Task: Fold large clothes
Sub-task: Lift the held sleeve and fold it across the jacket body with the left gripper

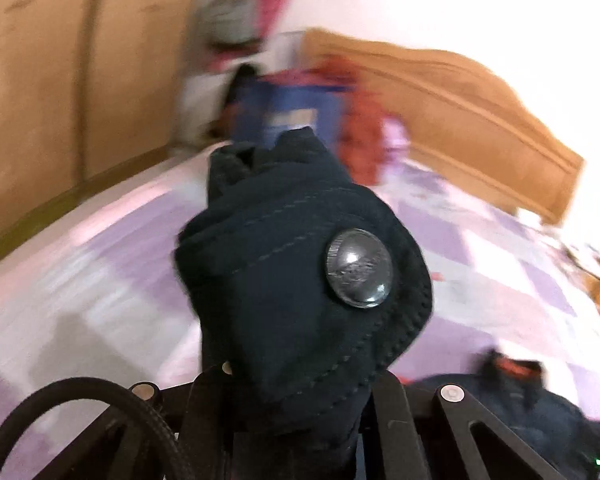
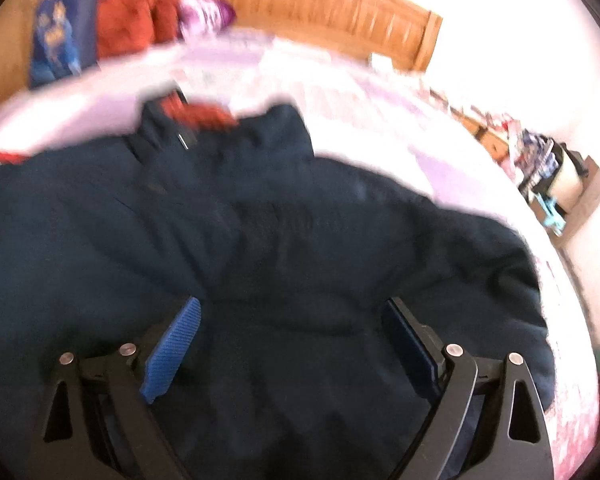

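Note:
A large dark navy jacket [image 2: 260, 240] lies spread on the bed, its collar with red lining at the far end. My right gripper [image 2: 292, 320] is open just above the jacket's near part, blue pads [image 2: 172, 344] wide apart, holding nothing. My left gripper [image 1: 296, 392] is shut on a bunched piece of the jacket [image 1: 284, 248] with a metal snap button [image 1: 359, 267], lifted above the bed; the fabric hides its fingertips. More of the jacket [image 1: 540, 404] shows low right in the left wrist view.
The bed has a lilac checked sheet [image 1: 480, 248] and a wooden headboard [image 2: 308, 4]. Red, blue and purple clothes [image 2: 132, 24] are piled near the headboard. A wooden wardrobe [image 1: 52, 80] stands left. Cluttered boxes [image 2: 556, 184] sit beside the bed at right.

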Demonstrator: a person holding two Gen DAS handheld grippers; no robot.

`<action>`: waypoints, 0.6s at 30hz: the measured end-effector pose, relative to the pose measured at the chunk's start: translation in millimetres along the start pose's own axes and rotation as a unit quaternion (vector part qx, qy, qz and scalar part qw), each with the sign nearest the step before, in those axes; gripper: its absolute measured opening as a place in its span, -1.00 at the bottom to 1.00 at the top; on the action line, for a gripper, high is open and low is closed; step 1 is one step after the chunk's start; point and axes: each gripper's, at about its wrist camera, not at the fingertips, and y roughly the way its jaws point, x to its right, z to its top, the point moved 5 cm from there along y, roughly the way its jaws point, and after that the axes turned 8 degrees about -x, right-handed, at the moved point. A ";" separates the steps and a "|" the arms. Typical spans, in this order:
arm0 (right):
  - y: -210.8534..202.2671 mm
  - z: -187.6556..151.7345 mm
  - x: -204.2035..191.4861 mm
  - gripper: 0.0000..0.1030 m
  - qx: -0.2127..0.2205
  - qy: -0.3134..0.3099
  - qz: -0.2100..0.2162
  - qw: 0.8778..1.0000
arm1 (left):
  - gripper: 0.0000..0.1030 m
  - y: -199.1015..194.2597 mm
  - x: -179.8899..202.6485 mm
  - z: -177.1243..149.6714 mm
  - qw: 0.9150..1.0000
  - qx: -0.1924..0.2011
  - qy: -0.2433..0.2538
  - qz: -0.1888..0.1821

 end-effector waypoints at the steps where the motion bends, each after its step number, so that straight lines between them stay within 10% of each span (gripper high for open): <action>1: -11.7 -0.6 2.1 0.83 0.010 0.002 0.009 1.000 | -0.84 -1.4 32.6 3.8 1.000 0.000 0.019 -0.022; 9: -92.9 -44.9 75.6 0.83 0.044 0.034 0.041 0.998 | -0.84 28.2 235.9 -29.2 0.980 -0.050 0.091 -0.170; 18: -122.1 -115.1 176.6 0.83 0.017 0.053 0.003 0.998 | -0.84 108.1 435.7 -184.7 0.940 -0.165 0.159 -0.254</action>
